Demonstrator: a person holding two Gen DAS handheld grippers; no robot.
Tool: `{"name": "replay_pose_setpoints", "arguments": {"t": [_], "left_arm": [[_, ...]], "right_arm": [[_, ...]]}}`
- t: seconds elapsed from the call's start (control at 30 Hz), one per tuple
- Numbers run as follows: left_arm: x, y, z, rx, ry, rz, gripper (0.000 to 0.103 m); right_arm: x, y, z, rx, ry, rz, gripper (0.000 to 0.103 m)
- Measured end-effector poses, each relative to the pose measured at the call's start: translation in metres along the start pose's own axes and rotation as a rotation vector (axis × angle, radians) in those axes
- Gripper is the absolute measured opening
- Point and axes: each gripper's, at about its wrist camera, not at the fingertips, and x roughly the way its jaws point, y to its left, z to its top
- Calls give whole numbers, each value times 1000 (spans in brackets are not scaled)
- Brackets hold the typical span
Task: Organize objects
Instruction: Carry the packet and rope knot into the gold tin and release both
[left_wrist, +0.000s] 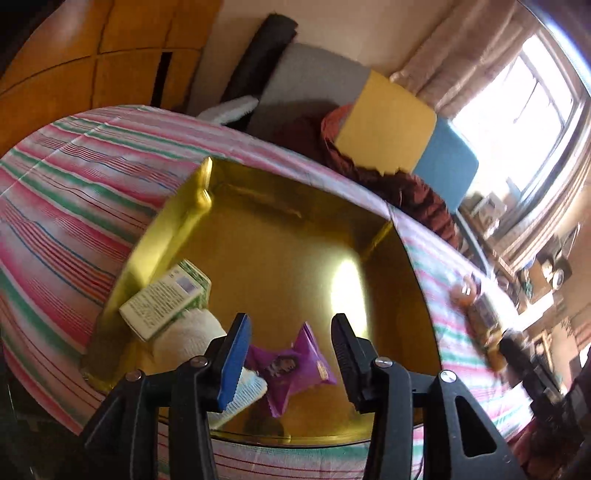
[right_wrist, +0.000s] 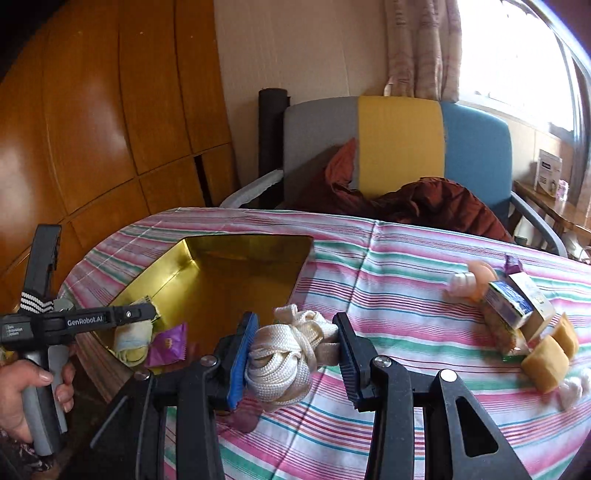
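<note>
The right gripper (right_wrist: 293, 356) is nearest the lens, its fingers pressed against both sides of a bundle of white woven strap (right_wrist: 282, 363), which fills the gap between the blue pad and the black pad. The strap is flat, cream-white webbing with a ribbed weave, folded loosely into several loops, with one knotted end rising behind the fingers. It hangs over the striped tablecloth (right_wrist: 388, 258), just beside the open gold tray (right_wrist: 240, 280); this position suggests a carry toward the tray, the apparent collecting point. The left gripper (left_wrist: 291, 356) hangs low over the tray (left_wrist: 280, 236) with its fingers apart and nothing between them. A purple snack packet (left_wrist: 291, 363) lies on the tray floor directly beyond the gap; whether the fingers touch it cannot be determined. Judged from this, the packet has probably been deposited. To the left of the packet lie a rolled white cloth (left_wrist: 192, 332) and a green and white carton (left_wrist: 166, 299), the carton resting against the tray wall. Grouping against one wall leaves the reflective floor free for further items. In the right wrist view, the remaining items sit well apart from the tray on the far side of the cloth: a small bottle (right_wrist: 463, 282), a blue and white box (right_wrist: 508, 304) and two tan blocks (right_wrist: 546, 363).
</note>
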Motion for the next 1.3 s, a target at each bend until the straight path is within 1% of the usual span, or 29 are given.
{"name": "replay_pose_setpoints", "arguments": {"t": [0.1, 0.17, 0.27, 0.37, 0.47, 0.63, 0.8, 0.87, 0.9, 0.93, 1.0, 1.13, 1.3], "left_arm": [[-19, 12, 7, -72, -94, -2, 49], [-30, 20, 9, -122, -151, 1, 56], [-39, 28, 12, -161, -201, 11, 60], [-39, 30, 14, -168, -201, 16, 61], [-39, 32, 12, -174, -197, 15, 61], [-38, 30, 10, -167, -188, 11, 61], [-36, 28, 9, -158, -178, 10, 61], [-36, 27, 8, -157, -176, 7, 61], [-34, 27, 9, -154, -170, 6, 61], [-34, 26, 9, -151, -166, 8, 61], [-34, 26, 7, -150, -168, 7, 61], [-32, 25, 6, -148, -160, 5, 61], [-29, 21, 4, -138, -148, -1, 61]], "right_arm": [[10, 19, 1, -49, 31, 43, 43], [18, 32, 1, -81, 55, 72, 43], [30, 51, -1, -125, 87, 115, 43], [41, 67, -2, -167, 114, 134, 43], [53, 75, -3, -171, 146, 148, 44], [72, 81, -4, -177, 183, 125, 44], [84, 82, -6, -169, 207, 125, 45], [84, 82, -7, -173, 217, 123, 56], [82, 82, -8, -172, 208, 115, 70], [78, 81, -8, -168, 189, 113, 78], [70, 77, -8, -154, 156, 116, 79], [59, 67, -7, -118, 116, 93, 82], [53, 43, -5, -14, 112, 63, 85]]}}
